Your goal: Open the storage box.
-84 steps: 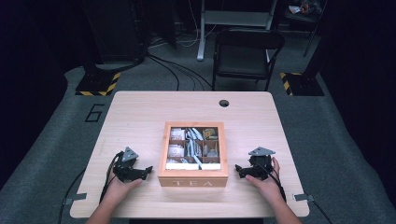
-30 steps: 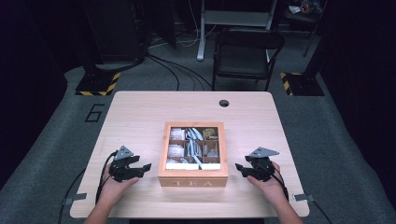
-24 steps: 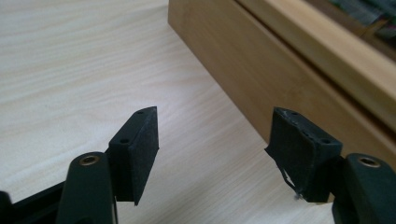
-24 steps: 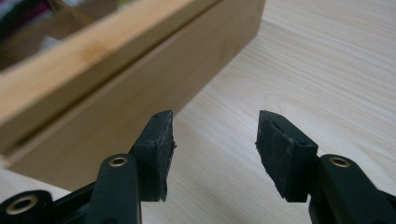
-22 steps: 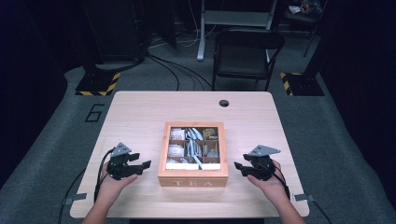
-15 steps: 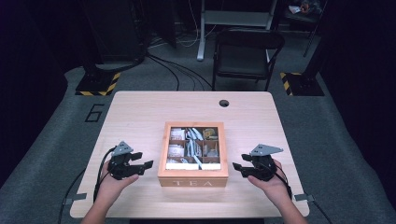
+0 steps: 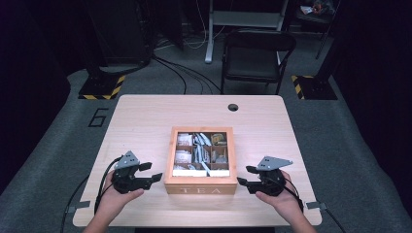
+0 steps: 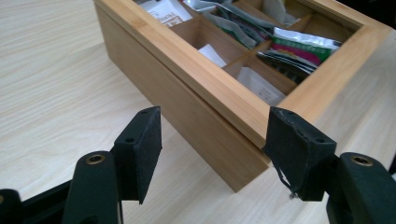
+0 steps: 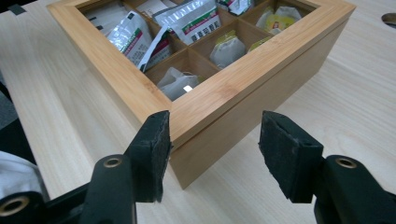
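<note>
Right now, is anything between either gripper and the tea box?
Nothing visible. The left gripper and right gripper flank the tea box, jaws open, with bare table between. In both gripper views a front corner of the box sits straight ahead of the jaws.

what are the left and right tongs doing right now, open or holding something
Left tongs: open, empty, jaws just closing a bit, by the tea box corner.
Right tongs: open, empty.

table (image 7: 145, 121): pale wood-grain top, smooth, matt
tea box (image 7: 200, 186): light bamboo-like wood — satin finish, fine grain
sachets (image 9: 196, 18): glossy foil and matt paper
left gripper (image 8: 212, 154): black matt plastic — rough foam-like pads
chair (image 7: 255, 53): dark matt seat
</note>
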